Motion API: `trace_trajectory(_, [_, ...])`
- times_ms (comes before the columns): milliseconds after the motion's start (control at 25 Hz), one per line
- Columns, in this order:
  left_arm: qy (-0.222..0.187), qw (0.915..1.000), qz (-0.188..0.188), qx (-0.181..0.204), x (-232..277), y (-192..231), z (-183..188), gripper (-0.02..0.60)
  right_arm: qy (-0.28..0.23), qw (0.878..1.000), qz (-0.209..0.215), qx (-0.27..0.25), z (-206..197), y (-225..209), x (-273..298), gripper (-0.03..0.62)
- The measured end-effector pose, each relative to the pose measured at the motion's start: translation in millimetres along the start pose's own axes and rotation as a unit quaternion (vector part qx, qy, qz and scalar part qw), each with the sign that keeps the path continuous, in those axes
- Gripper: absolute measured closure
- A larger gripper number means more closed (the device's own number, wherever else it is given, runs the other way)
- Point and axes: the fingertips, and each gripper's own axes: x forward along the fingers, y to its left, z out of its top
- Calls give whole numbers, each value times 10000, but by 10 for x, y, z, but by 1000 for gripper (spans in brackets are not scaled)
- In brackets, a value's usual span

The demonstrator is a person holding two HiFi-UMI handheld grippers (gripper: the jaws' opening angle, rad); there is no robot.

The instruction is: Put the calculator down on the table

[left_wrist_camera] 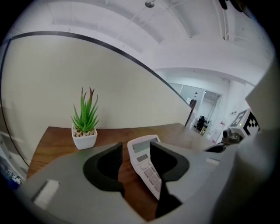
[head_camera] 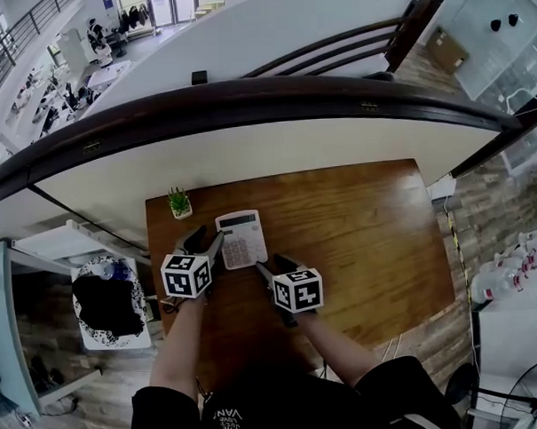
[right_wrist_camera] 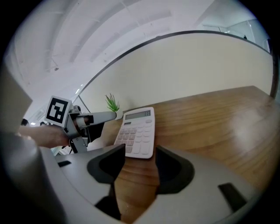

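Both point forward and down; left gripper (head_camera: pixel 207 239) at 8 o'clock of the flat white plastic calculator (head_camera: pixel 241 239), right gripper (head_camera: pixel 272 265) at 5; fingers apart, empty; calculator lies on the glossy brown wooden worktop (head_camera: pixel 367 240).

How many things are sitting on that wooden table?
2. A white calculator lies flat near the table's left side; a small potted plant stands beyond it at the far left corner. The near edge is partly covered, so more may be hidden.

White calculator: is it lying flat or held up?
Lying flat: the white plastic calculator rests keys-up on the brown wooden table.
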Motion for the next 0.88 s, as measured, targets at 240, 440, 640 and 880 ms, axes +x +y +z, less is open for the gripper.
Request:
trace_trajectory(240, [-125,9998,81,-136,-284,-203,-47,399,-40,9998,152,-129,-47,97,-239,403])
trace_trajectory(440, [-269,9986,288,-346,-515,-410,-102,400,-73,9990,191,-390,-91,119,-486,478])
trace_trajectory(640, [-367,9977,424,-372,-733,-682,-198,443,-263,9981,323,-458,-105,148,-740,521])
trace_trajectory(880, [-471,9966,501,-445,-947,-1012,-326,529,-381,9957,554,-644,-152,182,-1013,543])
